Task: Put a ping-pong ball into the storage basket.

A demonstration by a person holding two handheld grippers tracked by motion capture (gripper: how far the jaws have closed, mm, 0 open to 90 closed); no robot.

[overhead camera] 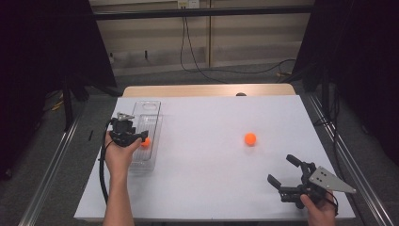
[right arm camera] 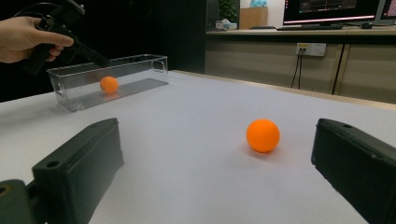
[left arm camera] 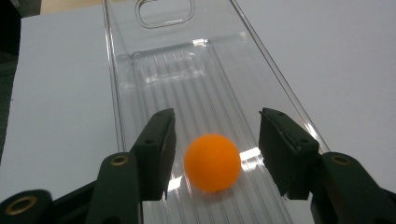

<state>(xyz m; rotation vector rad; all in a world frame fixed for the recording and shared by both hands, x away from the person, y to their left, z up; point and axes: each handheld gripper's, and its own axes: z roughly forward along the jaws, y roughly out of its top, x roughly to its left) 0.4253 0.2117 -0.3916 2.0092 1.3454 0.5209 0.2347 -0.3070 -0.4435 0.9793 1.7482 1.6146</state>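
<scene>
One orange ball (left arm camera: 212, 162) already lies in the clear tray (left arm camera: 140, 70), the left gripper (left arm camera: 217, 140) jaws released either side of it, while the second ball (overhead camera: 250, 138) sits on the desk (overhead camera: 207, 179) right of the tray, beyond the right gripper (overhead camera: 281, 170), jaws spread and empty.

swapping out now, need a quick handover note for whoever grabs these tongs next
Left tongs: open, down in the clear plastic tray. An orange ball lies on the tray floor between the jaws, with gaps on both sides, so it is released.
Right tongs: open, holding nothing, at the near right of the white table, pointed toward the second orange ball.
Done: one ball is in the tray.
Left: the second ball sits loose on the table right of centre; likely pick it up and put it in the tray too. Lift the left tongs clear first.
</scene>
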